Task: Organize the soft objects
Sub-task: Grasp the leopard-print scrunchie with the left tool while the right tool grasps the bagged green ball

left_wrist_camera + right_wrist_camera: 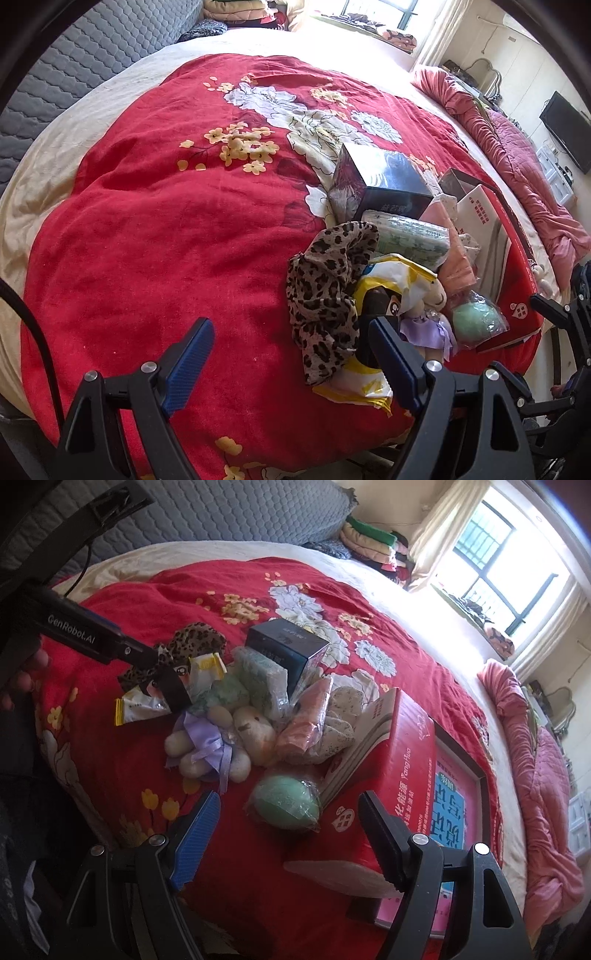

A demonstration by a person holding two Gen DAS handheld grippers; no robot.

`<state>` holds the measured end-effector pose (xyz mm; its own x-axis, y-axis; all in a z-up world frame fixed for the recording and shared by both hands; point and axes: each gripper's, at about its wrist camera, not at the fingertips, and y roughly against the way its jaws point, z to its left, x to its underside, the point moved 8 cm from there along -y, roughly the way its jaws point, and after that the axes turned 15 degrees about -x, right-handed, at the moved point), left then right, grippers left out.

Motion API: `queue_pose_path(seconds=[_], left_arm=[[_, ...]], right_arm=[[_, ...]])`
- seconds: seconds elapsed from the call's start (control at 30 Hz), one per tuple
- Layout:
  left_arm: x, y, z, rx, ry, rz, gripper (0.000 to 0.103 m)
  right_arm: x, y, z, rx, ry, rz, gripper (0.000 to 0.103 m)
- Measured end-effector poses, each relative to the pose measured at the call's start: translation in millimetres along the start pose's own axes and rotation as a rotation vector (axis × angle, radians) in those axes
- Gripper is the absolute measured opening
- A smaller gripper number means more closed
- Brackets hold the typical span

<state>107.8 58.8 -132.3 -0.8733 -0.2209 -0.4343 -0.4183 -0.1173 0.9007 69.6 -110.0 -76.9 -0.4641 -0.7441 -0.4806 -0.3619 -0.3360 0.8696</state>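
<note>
A pile of soft things lies on the red floral bedspread (147, 229). It holds a leopard-print cloth (328, 288), a yellow and white printed bag (384, 291), a white plush toy with a lilac ribbon (218, 742), a green ball in plastic (286, 805), a pink folded cloth (306, 720) and a wrapped green pack (258, 679). My left gripper (291, 354) is open, its right finger against the bag. My right gripper (291, 823) is open, just short of the green ball.
A dark box (384, 181) stands behind the pile. An open red box (391, 775) lies to its right, next to a framed pink print (454, 812). A pink quilt (535, 775) lies along the bed's right side. A grey headboard (221, 513) stands behind.
</note>
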Motion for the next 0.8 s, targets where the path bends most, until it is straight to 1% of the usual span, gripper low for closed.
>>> queue_pose_path(seconds=[0.23,0.37,0.43,0.47,0.5,0.53,0.57,0.63,0.77,0.8], left_arm=[[-4,-7,1,0.035,0.025,0.006,0.085],[-7,-12,4,0.057,0.04,0.01,0.083],[-8,-15,6,0.064,0.051,0.013,0.081],[-8,-17,8,0.063,0.06,0.017,0.081],[-9,-20,10,0.046,0.063,0.019,0.08],[-9,-21,11,0.033,0.061,0.017,0.079],[-9,-23,11,0.036,0.062,0.02,0.078],[-10,-28,8,0.075,0.08,0.038,0.075],[-13,-34,2,0.106,0.08,0.048,0.068],[-13,-35,0,0.12,0.081,0.049,0.063]], right_arm=[[1,-27,4,0.089,0.159,0.113,0.078],[2,-48,4,0.091,0.216,0.188,0.078],[2,-58,3,0.107,0.242,0.22,0.077],[2,-62,1,0.107,0.249,0.228,0.077],[2,-66,0,0.111,0.253,0.236,0.076],[2,-69,-1,0.117,0.249,0.247,0.074],[2,-72,-3,0.113,0.242,0.253,0.072],[2,-78,-5,0.101,0.228,0.261,0.065],[1,-84,-9,0.089,0.211,0.252,0.06],[0,-85,-10,0.088,0.198,0.242,0.055]])
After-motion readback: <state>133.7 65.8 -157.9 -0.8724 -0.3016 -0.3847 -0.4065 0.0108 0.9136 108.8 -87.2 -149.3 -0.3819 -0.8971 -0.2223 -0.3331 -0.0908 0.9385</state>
